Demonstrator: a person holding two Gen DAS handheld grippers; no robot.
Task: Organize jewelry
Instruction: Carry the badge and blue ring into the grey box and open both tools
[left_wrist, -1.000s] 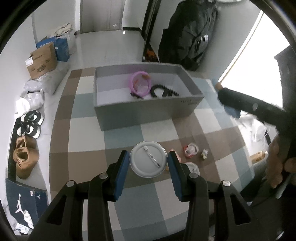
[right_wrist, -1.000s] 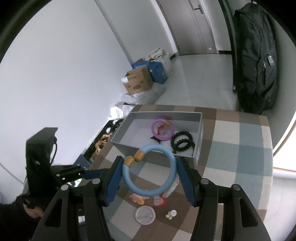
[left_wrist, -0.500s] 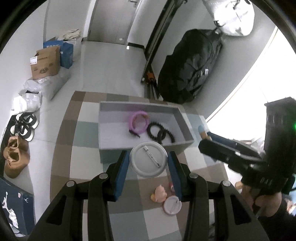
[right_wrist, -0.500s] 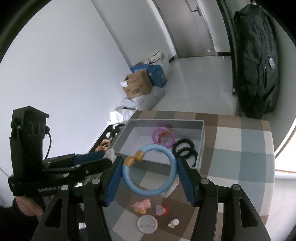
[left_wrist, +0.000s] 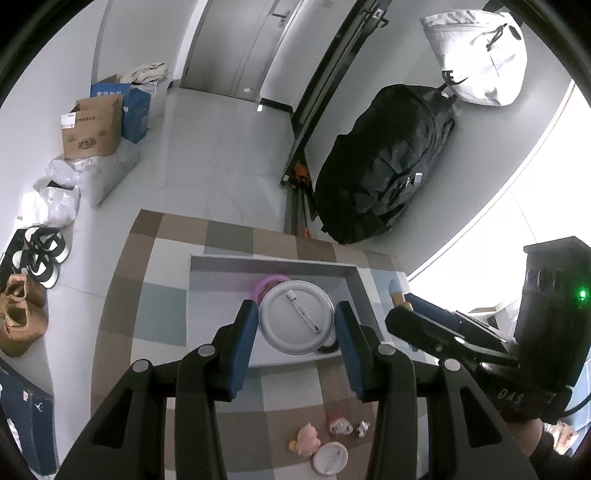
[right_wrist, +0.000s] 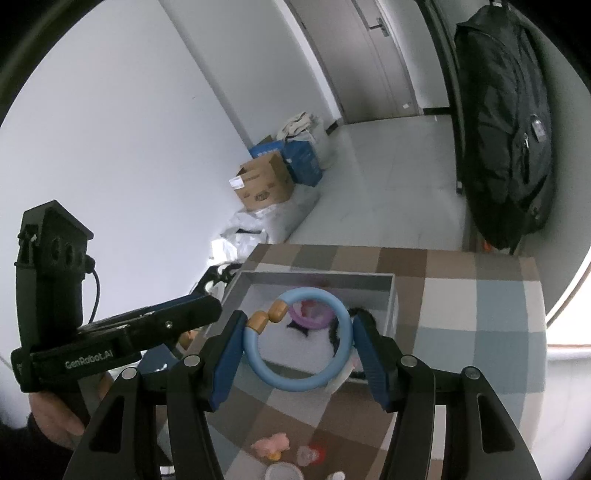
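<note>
Left wrist view: the left gripper (left_wrist: 297, 323) has its jaws clamped on one round silver pin badge (left_wrist: 296, 316), held above the one grey open box (left_wrist: 221, 266) on the checkered counter (left_wrist: 155, 295). One pink ring (left_wrist: 266, 283) shows inside the box behind the badge. On the near counter lie four loose pieces: one pink pig charm (left_wrist: 308, 436), one white badge (left_wrist: 330, 458) and two small trinkets. The left half of the counter is bare, its far edge just beyond the box

Right wrist view: the right gripper (right_wrist: 297, 338) has its jaws closed on one blue ring with two tan beads (right_wrist: 295, 341), over the box's (right_wrist: 317, 278) near wall. Inside lie one pink ring (right_wrist: 314, 319) and black bead strands; their count is unclear. The right side of the counter (right_wrist: 480, 332) is open up to its edge
</note>
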